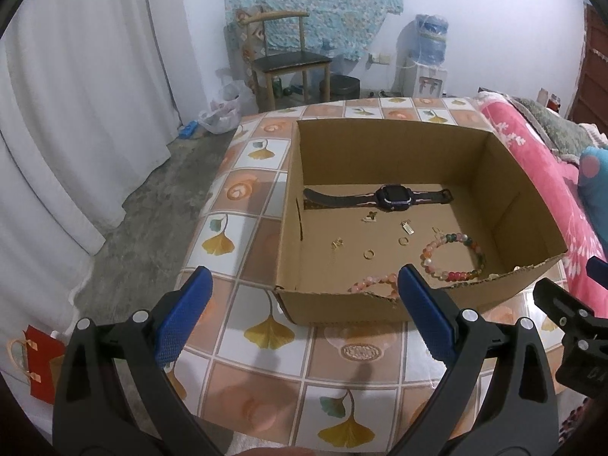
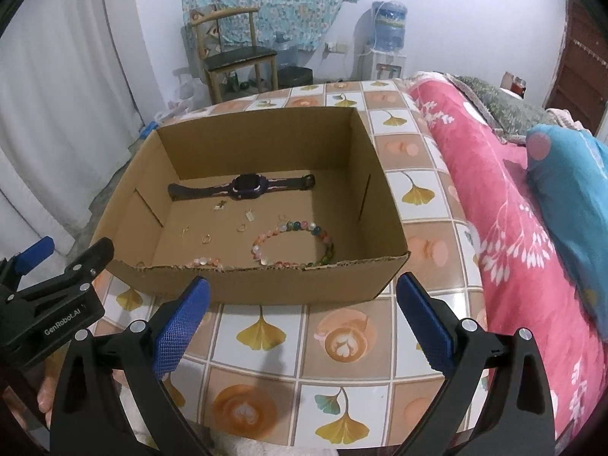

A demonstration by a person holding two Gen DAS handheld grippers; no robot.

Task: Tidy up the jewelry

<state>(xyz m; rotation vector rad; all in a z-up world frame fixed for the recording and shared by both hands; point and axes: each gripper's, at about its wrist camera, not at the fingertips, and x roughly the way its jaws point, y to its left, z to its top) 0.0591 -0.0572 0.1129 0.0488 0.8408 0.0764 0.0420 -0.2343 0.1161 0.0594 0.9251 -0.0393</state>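
Observation:
An open cardboard box (image 1: pixel 338 307) (image 2: pixel 266 288) sits on the tiled table. Inside lie a dark wristwatch (image 1: pixel 380 195) (image 2: pixel 243 187), a multicoloured bead bracelet (image 1: pixel 452 256) (image 2: pixel 292 243), a pink bead bracelet (image 1: pixel 374 283) (image 2: pixel 207 262) by the near wall, and small gold rings and earrings (image 1: pixel 368 254) (image 2: pixel 206 238). My left gripper (image 1: pixel 304 285) is open, held just in front of the box's near wall, with nothing between its fingers. My right gripper (image 2: pixel 304 296) is open too, in front of the box and empty. Each gripper shows at the edge of the other's view.
The table (image 1: pixel 266 342) (image 2: pixel 342 342) has a ginkgo-and-coffee tile pattern; its left edge drops to a concrete floor. A pink floral quilt (image 2: pixel 494 197) and a blue pillow (image 2: pixel 570 174) lie right of it. A chair (image 1: pixel 285 60), a water dispenser (image 1: pixel 425 64) and white curtains stand behind.

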